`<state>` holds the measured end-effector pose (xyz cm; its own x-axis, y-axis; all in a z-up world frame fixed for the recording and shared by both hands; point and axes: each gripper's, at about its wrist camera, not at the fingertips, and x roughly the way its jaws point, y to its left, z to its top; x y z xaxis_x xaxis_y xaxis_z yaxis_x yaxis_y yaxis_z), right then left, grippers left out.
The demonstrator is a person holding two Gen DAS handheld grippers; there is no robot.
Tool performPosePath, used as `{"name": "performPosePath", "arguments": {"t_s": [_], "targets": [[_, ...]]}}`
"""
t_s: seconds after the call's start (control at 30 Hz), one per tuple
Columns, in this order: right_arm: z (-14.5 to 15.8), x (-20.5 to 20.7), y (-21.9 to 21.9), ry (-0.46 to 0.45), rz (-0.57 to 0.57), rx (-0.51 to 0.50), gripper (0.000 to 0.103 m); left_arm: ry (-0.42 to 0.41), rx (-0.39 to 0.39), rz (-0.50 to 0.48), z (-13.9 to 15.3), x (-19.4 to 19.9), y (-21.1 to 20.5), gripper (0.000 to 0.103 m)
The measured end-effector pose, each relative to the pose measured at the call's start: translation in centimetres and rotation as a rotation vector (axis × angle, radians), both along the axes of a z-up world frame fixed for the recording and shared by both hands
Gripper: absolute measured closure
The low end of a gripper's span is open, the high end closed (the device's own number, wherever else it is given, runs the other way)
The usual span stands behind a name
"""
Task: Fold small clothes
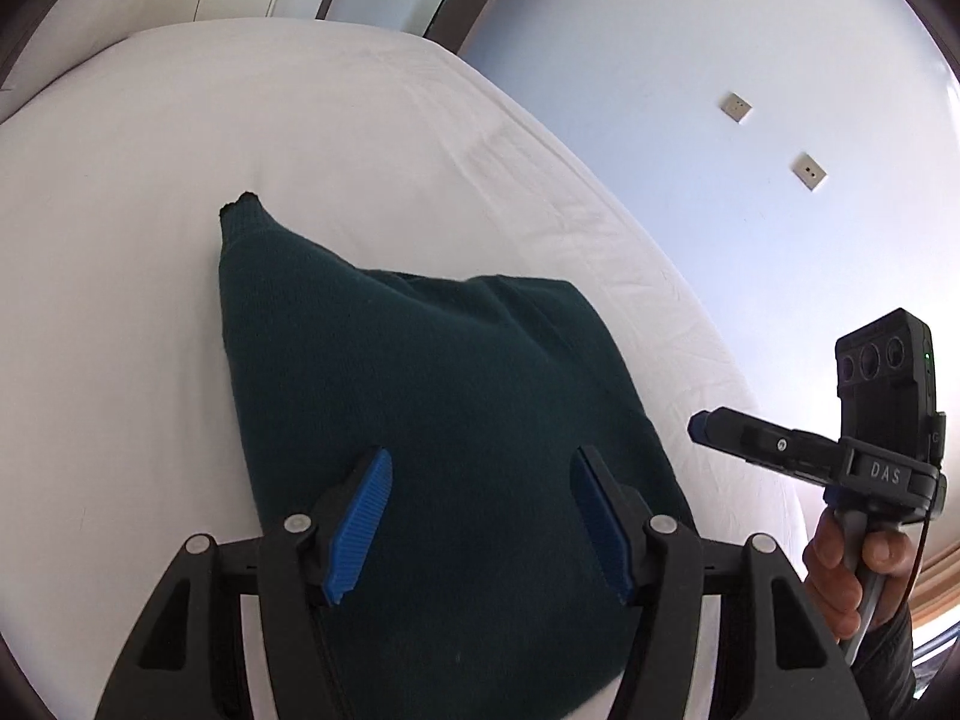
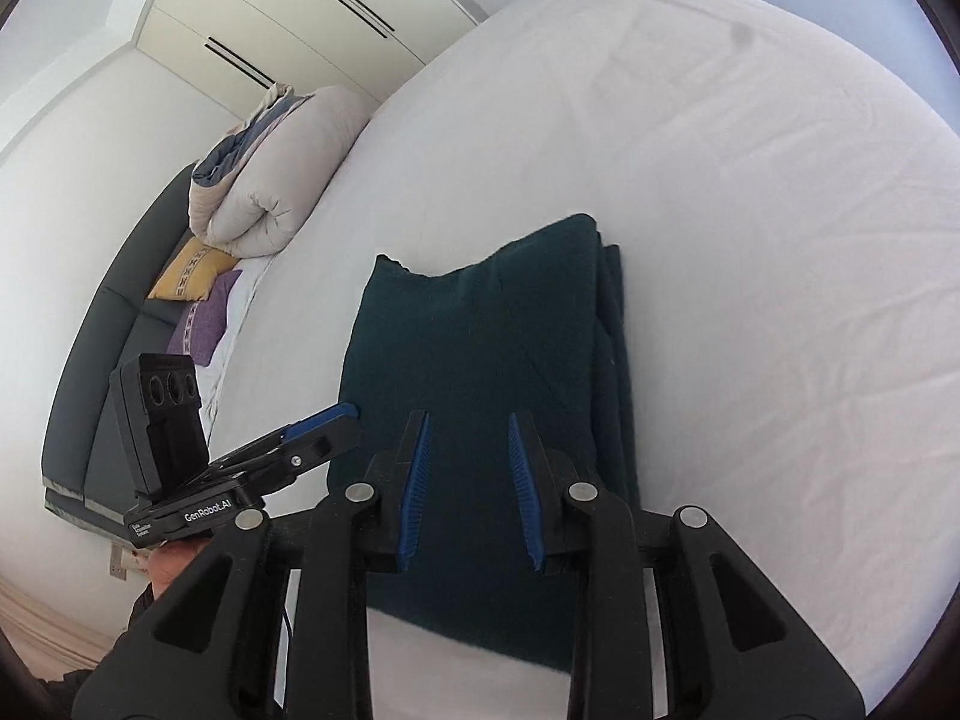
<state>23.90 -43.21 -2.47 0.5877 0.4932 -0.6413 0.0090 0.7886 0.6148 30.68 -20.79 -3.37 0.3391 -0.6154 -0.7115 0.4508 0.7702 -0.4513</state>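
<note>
Left wrist: sweater (image 1: 432, 420) near edge behind tongs (image 1: 480, 528), cut off.

Big bed (image 2: 750, 192) with a plain white sheet, rolled-up duvet (image 2: 264, 174) at the head, yellow pillow (image 2: 189, 276) and purple pillow (image 2: 201, 324) beside it, white wardrobe doors (image 2: 288, 6) behind, two wall sockets (image 1: 771, 138).

Folded sweater (image 1: 432, 420) lies on the bed (image 1: 180, 180) — pillows (image 2: 198, 300) beyond, at its head.
</note>
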Motion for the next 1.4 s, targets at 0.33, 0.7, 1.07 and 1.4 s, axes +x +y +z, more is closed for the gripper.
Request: {"name": "performPosePath", "arguments": {"t_s": [0.33, 0.7, 1.07, 1.4], "targets": [[-5.0, 3.8, 0.4, 0.058, -0.014, 0.012, 0.078, -0.028, 0.076, -0.015, -2.3, 1.4, -2.5, 0.039], [-0.7, 0.9, -2.1, 0.040, -0.081, -0.104, 0.028, 0.036, -0.014, 0.165, -2.1, 0.5, 5.0, 0.013], [-7.2, 5.4, -0.1, 0.193, -0.004, -0.028, 0.052, 0.245, 0.002, 0.116, -5.2, 3.1, 2.6, 0.034], [-5.1, 7.3, 8.7, 0.161, 0.029, -0.528, 0.082, 0.150, 0.197, 0.130, -3.0, 1.9, 0.2, 0.057]]}}
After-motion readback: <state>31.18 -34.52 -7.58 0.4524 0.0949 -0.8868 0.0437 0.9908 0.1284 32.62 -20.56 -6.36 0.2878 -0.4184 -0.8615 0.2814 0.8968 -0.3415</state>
